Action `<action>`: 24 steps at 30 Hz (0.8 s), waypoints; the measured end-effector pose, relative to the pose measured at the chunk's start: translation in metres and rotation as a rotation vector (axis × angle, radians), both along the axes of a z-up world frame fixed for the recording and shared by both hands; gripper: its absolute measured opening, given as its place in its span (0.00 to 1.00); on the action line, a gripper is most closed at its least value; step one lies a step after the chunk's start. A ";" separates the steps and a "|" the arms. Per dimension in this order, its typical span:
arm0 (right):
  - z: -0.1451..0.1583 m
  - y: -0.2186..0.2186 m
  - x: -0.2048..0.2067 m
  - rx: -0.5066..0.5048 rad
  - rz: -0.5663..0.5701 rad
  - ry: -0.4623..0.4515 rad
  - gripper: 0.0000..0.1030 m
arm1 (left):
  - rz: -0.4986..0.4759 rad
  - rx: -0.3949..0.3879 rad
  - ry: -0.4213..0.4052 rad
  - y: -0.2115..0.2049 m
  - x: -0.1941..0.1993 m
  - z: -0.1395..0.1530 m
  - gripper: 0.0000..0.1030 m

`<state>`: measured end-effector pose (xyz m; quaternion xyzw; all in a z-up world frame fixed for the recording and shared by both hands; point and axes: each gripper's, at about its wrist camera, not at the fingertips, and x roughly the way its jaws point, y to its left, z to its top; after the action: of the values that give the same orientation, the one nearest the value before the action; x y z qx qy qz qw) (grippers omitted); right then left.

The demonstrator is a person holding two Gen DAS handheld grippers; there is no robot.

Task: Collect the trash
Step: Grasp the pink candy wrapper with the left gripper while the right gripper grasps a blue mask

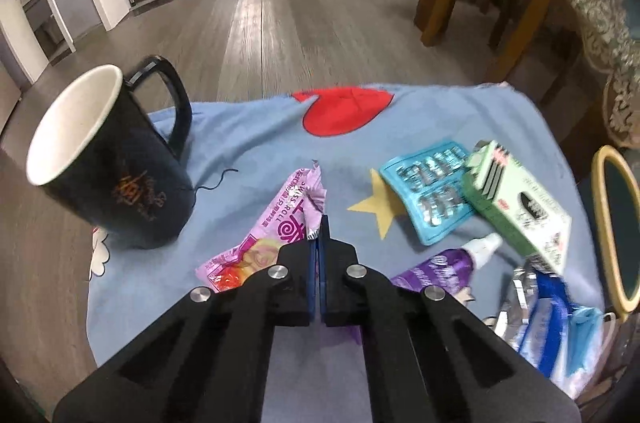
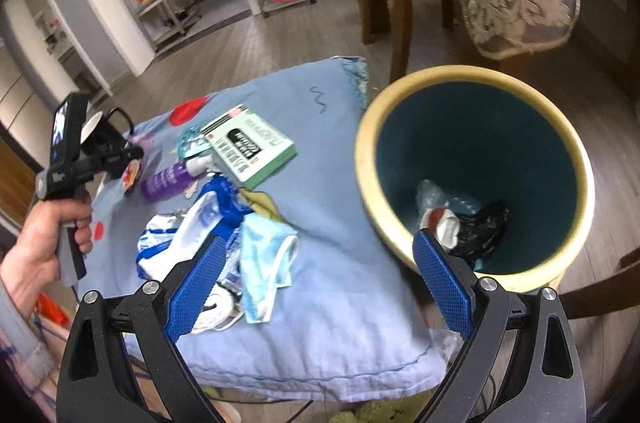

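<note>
- A blue cloth with a red heart covered a low surface on a wood-plank floor.
- The left gripper had its jaws pressed together on the edge of a pink snack wrapper, right of a black mug.
- The right gripper stood wide and empty, near a face mask.
- The bin stood right of the cloth, holding trash.
</note>
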<state>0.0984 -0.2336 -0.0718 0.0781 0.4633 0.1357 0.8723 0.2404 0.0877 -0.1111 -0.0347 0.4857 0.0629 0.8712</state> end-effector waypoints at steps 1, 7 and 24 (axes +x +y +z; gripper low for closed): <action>0.001 0.002 -0.002 0.004 0.011 -0.010 0.90 | 0.000 -0.006 -0.012 -0.001 -0.004 0.004 0.00; 0.007 0.020 -0.008 0.009 0.100 -0.044 0.69 | -0.027 -0.042 -0.095 -0.013 -0.020 0.041 0.00; -0.053 0.060 0.001 -0.074 0.215 0.127 0.42 | -0.130 -0.221 -0.196 -0.034 -0.082 0.115 0.00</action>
<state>0.0998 -0.1737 -0.1250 0.0043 0.5279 0.2060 0.8239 0.1589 0.0534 0.0043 -0.1046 0.4038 -0.0513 0.9074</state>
